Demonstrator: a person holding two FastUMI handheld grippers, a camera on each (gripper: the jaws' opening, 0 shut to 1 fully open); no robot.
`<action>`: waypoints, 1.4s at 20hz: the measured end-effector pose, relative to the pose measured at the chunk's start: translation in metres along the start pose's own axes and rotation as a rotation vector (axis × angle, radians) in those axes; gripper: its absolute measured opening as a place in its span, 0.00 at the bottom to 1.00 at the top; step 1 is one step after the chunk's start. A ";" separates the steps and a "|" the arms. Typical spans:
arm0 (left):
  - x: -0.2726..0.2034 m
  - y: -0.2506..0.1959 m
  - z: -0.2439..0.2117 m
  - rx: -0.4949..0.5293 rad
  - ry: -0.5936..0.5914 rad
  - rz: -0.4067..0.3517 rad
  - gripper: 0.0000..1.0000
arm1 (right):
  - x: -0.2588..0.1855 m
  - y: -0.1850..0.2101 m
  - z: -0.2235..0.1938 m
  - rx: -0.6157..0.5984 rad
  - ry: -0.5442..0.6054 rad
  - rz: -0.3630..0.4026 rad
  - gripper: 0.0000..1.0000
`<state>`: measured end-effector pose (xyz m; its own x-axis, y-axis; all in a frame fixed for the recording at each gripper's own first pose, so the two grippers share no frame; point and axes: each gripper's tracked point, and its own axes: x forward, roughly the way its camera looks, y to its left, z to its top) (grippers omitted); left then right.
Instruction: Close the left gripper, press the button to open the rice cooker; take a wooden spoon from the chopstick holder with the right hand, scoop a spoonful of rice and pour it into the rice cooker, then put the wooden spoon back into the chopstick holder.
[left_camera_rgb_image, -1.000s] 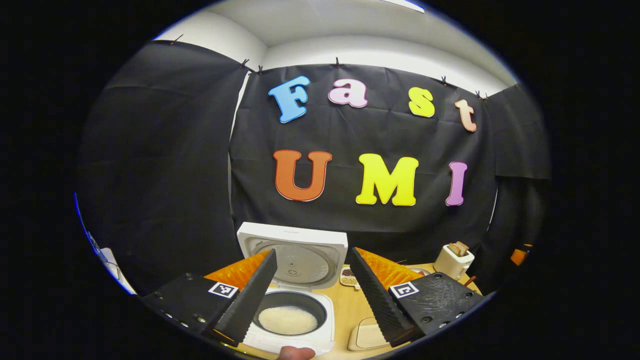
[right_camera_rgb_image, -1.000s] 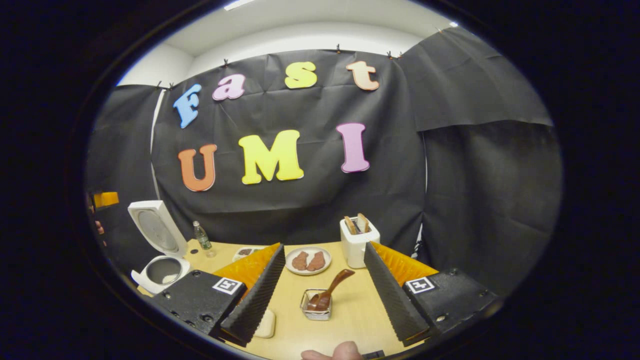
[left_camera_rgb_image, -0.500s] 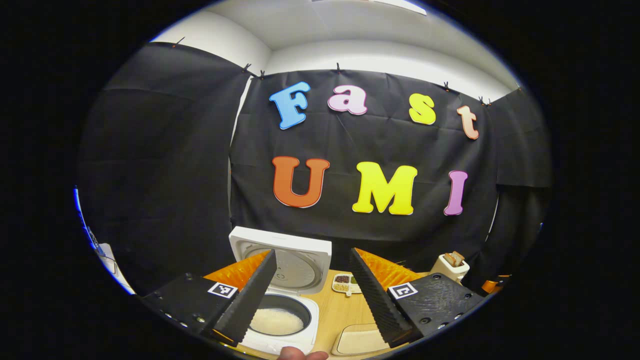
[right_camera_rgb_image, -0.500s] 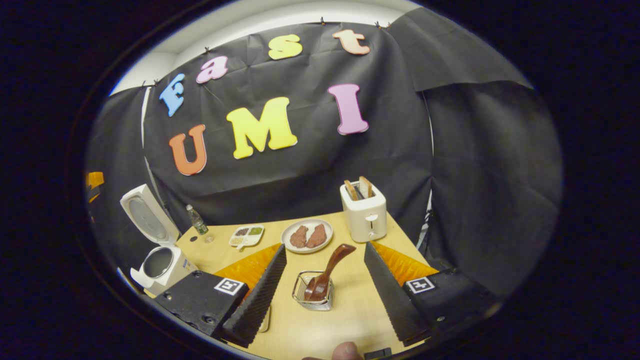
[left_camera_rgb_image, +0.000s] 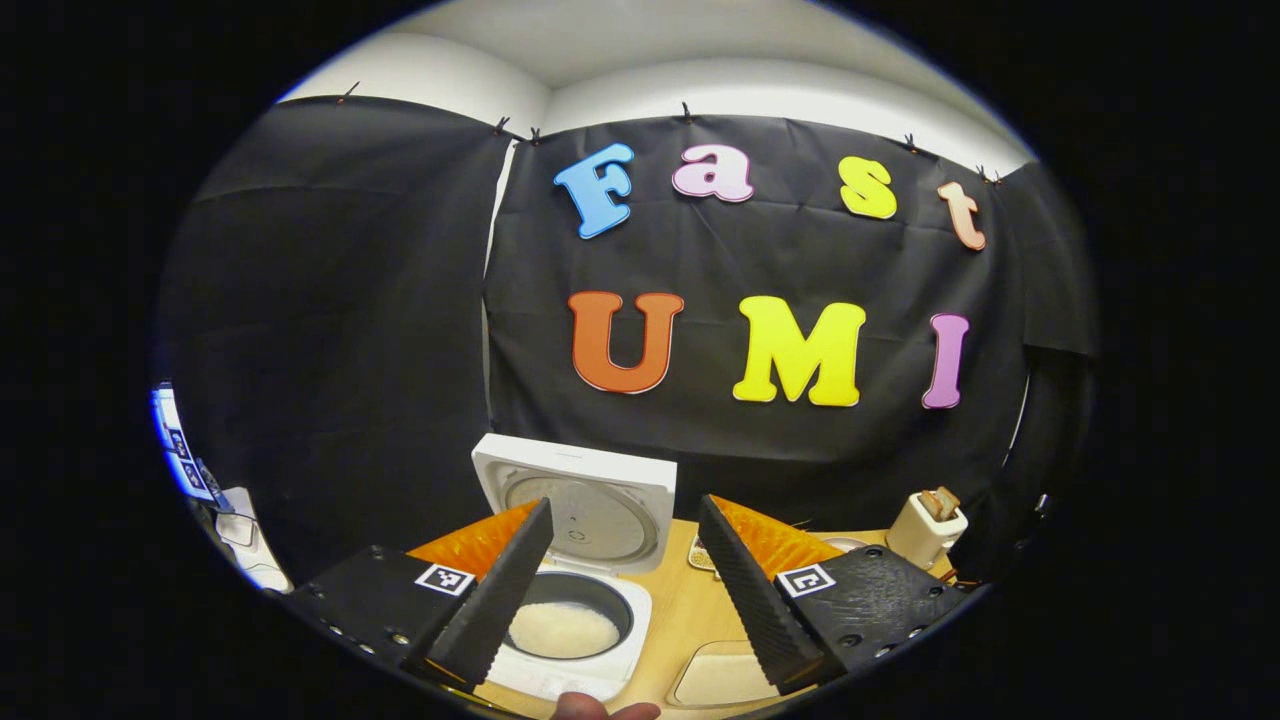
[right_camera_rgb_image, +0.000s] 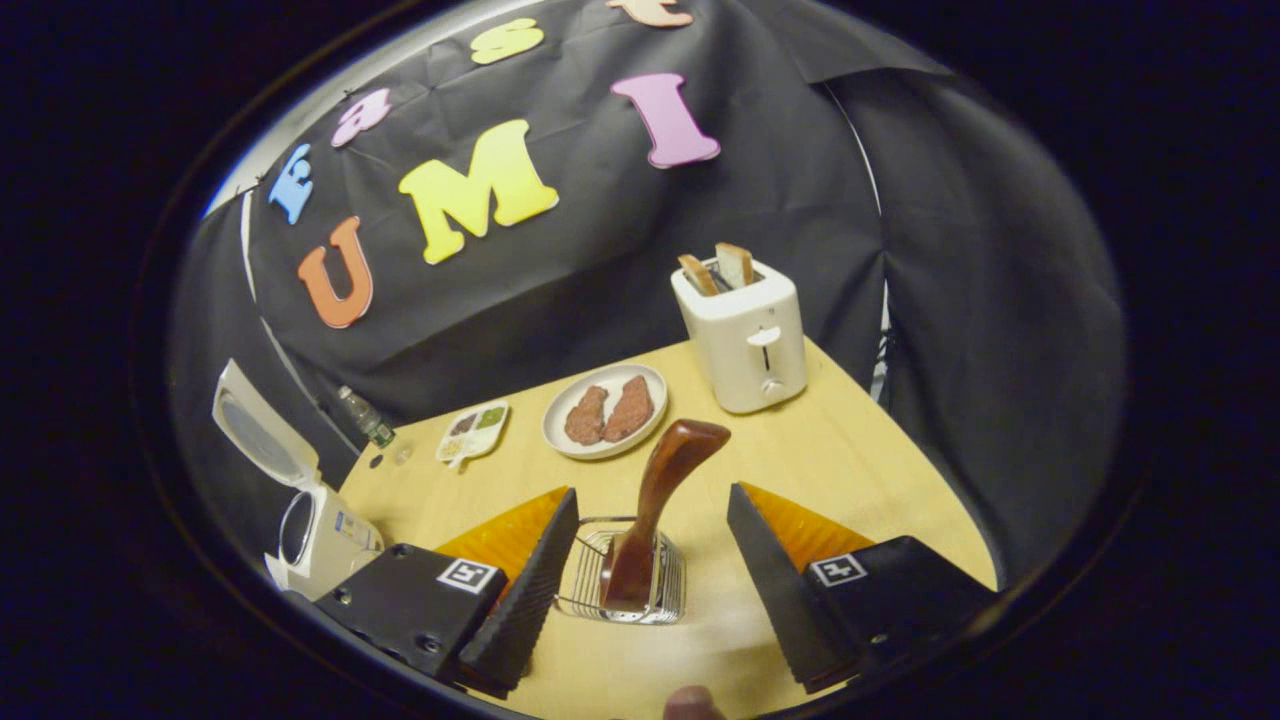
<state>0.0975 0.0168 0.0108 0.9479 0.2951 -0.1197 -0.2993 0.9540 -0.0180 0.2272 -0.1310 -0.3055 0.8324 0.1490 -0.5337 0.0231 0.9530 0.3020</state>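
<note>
- In the left gripper view, the left tool (left_camera_rgb_image: 625, 590) is seen released, its fingers spread wide above the cooker (left_camera_rgb_image: 575, 625), nothing between them.
- The cooker's lid (left_camera_rgb_image: 580, 495) is stood open; rice (left_camera_rgb_image: 563, 630) is seen in the pot, partly hidden by the left finger.
- Right of the cooker, a pale flat item (left_camera_rgb_image: 715, 680) is cut off by the right finger; what it is cannot be told.
- In the right gripper view, the right tool (right_camera_rgb_image: 650, 590) is held released around the wire holder (right_camera_rgb_image: 625, 580), untouched.
- The spoon (right_camera_rgb_image: 655, 510) is stood in the holder, handle tilted toward the toaster (right_camera_rgb_image: 745, 330).
- The cooker is seen far left of the holder on the counter (right_camera_rgb_image: 850, 470).
</note>
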 end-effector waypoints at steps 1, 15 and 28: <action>-0.002 0.003 -0.002 0.002 0.007 0.015 0.95 | 0.010 -0.001 -0.001 0.011 0.014 0.002 0.96; -0.013 0.022 -0.014 0.040 0.017 0.057 0.95 | 0.030 0.018 -0.006 0.031 0.066 0.059 0.23; -0.019 0.092 -0.013 0.066 -0.089 -0.101 0.94 | -0.110 0.143 0.060 -0.134 -0.155 0.068 0.15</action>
<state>0.0503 0.0980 -0.0010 0.9797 0.1979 -0.0323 -0.1966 0.9797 0.0401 0.1720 -0.0272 -0.1559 0.9051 0.1813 -0.3846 -0.1008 0.9703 0.2200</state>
